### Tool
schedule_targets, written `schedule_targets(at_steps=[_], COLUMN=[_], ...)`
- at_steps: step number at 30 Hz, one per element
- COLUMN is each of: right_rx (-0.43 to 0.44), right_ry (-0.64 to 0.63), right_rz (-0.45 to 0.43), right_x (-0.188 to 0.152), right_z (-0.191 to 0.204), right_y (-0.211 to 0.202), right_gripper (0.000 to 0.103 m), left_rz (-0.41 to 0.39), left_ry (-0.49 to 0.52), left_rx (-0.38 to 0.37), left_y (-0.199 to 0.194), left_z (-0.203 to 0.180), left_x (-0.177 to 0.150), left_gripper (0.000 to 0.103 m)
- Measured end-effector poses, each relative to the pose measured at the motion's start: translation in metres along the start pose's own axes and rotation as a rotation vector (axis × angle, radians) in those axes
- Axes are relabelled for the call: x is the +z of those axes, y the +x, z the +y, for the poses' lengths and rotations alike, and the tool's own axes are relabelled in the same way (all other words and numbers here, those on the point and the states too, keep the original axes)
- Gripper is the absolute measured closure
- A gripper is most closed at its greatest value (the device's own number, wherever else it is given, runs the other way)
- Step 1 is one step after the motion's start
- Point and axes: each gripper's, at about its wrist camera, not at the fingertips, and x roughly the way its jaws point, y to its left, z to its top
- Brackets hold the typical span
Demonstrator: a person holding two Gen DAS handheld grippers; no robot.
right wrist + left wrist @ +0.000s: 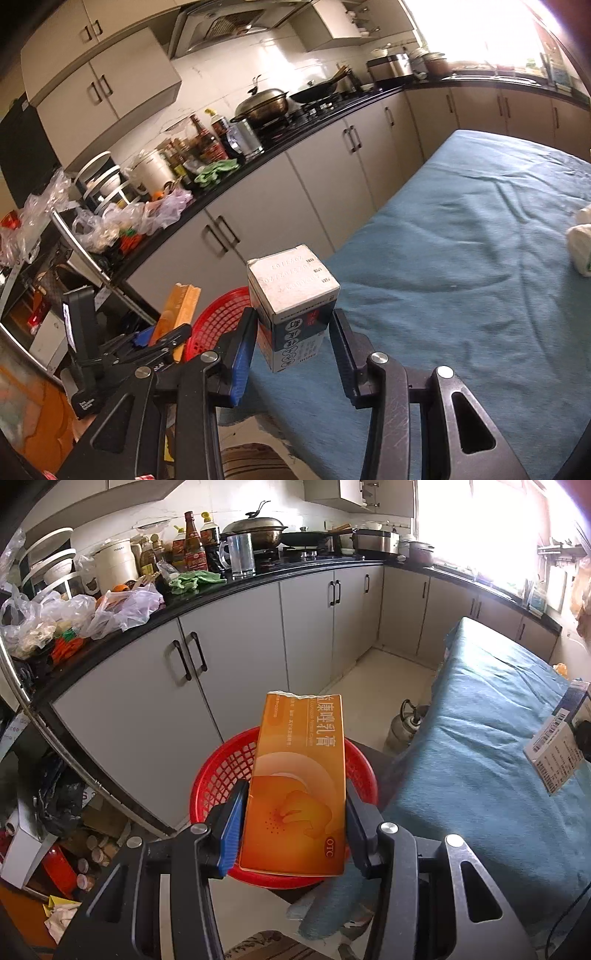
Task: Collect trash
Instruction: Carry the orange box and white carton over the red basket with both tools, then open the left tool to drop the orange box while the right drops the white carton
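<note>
The flat orange cardboard medicine box carries large white Chinese characters down its right edge and a small round "OTC" mark near its lower corner; its far end is torn open and ragged. The left gripper is clamped on this box, the blue pad pressing one long edge and the black pad the other, and holds it in the air directly above the round red plastic mesh basket, which sits at the corner of the table covered in blue cloth. The right gripper holds a small white-and-dark-blue carton above the near edge of the same cloth; its white top shows faint printed digits seen upside down, its side has Chinese characters in white circles and a red patch. Whether both pads actually touch the carton cannot be told, as a gap shows on the right side. From the right wrist view the basket lies just left of the carton. A grey gas cylinder stands on the floor beside the table, and grey kitchen cabinets run behind.
</note>
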Motion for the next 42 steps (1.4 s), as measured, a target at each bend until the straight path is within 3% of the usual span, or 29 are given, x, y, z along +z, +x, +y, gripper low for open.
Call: schedule_targets(at_steps=[17, 42], right_rx=[0.075, 0.089], right_ry=[-0.073, -0.098], right_rz=[0.091, 0.182], right_x=[-0.003, 0.002], right_z=[0.05, 0.072], right_y=[0.057, 0.114], right_gripper=[0.059, 0.059], left_rz=[0.05, 0.102], left_ry=[-0.048, -0.086], left_rx=[0.045, 0.036], left_y=[0.031, 0.062], left_z=[0.031, 0.055], left_x=[-0.002, 0.0], left_gripper=[0.056, 0.056])
